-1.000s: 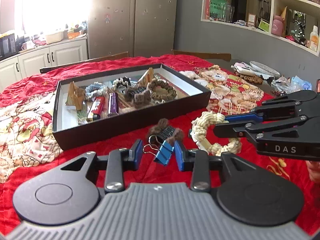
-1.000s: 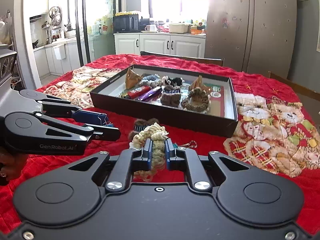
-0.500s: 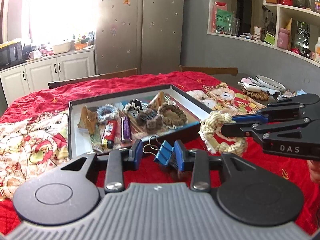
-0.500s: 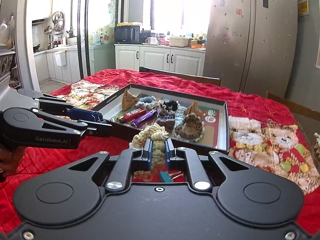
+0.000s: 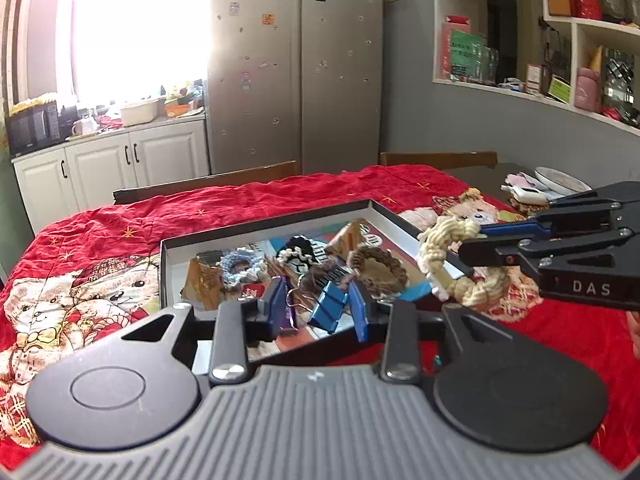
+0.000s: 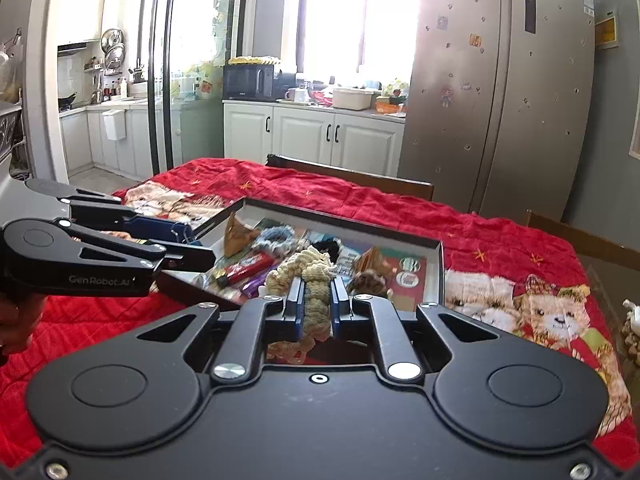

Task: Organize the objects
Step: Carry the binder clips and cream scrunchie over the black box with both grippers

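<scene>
left gripper (image 5: 320, 308) jaws clamp blue binder clip (image 5: 329, 312) | right gripper (image 6: 316, 304) jaws clamp rope ring (image 6: 310, 276) | black tray (image 6: 441, 276) at 12 o'clock below both (left nearer)

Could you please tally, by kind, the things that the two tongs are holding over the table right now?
Blue binder clip: 1, in the left tongs
Cream rope ring: 1, in the right tongs
Total: 2

Table under red bear-print cloth (image 6: 500, 236) — black shallow box (image 5: 272, 232) on it, plate (image 5: 560, 178) at far corner.
</scene>
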The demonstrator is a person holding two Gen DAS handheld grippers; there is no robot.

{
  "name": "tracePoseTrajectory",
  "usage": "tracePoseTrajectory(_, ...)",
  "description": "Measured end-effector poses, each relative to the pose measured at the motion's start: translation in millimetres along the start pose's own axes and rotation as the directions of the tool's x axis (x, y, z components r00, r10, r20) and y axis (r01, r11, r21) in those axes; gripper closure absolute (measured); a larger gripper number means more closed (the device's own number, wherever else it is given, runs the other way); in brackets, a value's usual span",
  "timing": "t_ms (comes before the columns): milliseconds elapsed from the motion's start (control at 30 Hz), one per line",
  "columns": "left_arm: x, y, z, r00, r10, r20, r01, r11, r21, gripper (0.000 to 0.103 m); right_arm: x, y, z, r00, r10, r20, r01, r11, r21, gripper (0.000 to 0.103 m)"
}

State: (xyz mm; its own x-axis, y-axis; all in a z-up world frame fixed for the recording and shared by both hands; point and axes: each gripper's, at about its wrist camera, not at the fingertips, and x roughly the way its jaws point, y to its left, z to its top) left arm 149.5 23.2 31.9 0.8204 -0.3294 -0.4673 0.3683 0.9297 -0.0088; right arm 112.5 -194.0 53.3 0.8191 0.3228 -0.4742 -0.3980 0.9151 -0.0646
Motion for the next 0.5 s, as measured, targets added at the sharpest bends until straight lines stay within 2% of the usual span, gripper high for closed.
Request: tracePoseTrajectory(500,35,25,18,0.998,0.059,0.001,-0.059,0.997,-0.053,0.064,47,-18,29,1.000,-0.009,0.008,0.009,1.000,0.024,0.091)
